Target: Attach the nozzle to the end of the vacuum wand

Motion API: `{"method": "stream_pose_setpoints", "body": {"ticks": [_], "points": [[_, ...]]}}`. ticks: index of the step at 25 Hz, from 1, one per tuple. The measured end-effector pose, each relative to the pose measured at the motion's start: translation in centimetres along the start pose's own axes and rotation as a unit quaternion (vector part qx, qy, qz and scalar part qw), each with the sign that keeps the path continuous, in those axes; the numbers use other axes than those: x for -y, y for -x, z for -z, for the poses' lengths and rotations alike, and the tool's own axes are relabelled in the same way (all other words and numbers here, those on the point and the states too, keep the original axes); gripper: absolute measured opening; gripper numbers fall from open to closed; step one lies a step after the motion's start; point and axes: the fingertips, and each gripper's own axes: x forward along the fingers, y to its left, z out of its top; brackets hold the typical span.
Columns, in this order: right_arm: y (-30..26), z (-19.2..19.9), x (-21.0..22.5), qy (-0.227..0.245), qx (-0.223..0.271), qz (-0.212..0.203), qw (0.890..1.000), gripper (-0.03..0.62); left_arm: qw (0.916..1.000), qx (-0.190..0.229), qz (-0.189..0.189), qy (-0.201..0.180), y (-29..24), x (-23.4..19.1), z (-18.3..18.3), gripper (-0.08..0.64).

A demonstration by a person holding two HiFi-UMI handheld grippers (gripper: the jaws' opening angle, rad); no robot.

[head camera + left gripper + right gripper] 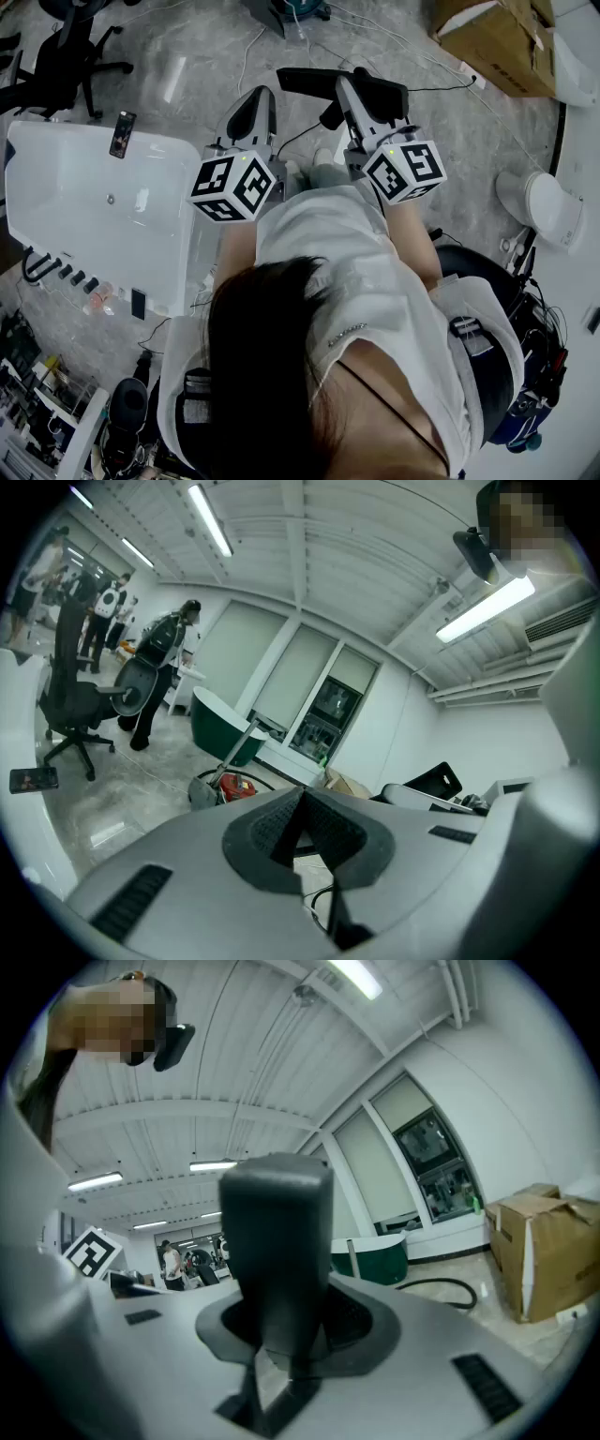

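Note:
My right gripper [354, 94] is shut on a black flat nozzle [314, 82], held level in front of the person's chest. In the right gripper view the nozzle [277, 1232] stands up between the pads and fills the middle. My left gripper [251, 111] hangs just left of it, shut with nothing in it; in the left gripper view its jaws [302, 841] meet on empty air. Far off on the floor in that view stands a red vacuum cleaner [236, 786] with its grey wand [240, 744] leaning up to the right.
A white table [84, 206] with a phone [122, 134] stands at the left. A black office chair [66, 56] is behind it, a cardboard box [497, 42] at the upper right. Cables cross the grey floor. People stand by a green counter [217, 722] in the distance.

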Motion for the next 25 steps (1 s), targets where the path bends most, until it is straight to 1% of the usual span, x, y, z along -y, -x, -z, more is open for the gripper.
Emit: {"method": "stream_pose_setpoints", "body": {"ticks": [4, 12, 16, 20, 25], "points": [[0.2, -0.2, -0.5, 0.019, -0.006, -0.005, 1.000, 0.137, 0.9997, -0.003, -0.003, -0.022, 0.0, 1.2, 0.1, 0.003], [0.8, 0.3, 0.4, 0.029, -0.016, -0.004, 0.999, 0.136, 0.9995, -0.014, -0.010, -0.025, -0.6, 2.3, 1.7, 0.003], [0.9, 0.0, 1.6, 0.025, -0.013, -0.003, 1.000, 0.137, 0.9996, -0.015, -0.015, -0.020, -1.4, 2.7, 2.0, 0.003], [0.6, 0.2, 2.9, 0.029, -0.017, 0.008, 0.999, 0.137, 0.9994, -0.015, -0.024, -0.021, -2.0, 2.4, 2.2, 0.003], [0.1, -0.9, 6.1, 0.028, -0.012, 0.015, 0.999, 0.137, 0.9990, -0.015, -0.037, -0.022, -4.5, 3.3, 2.3, 0.003]]}}
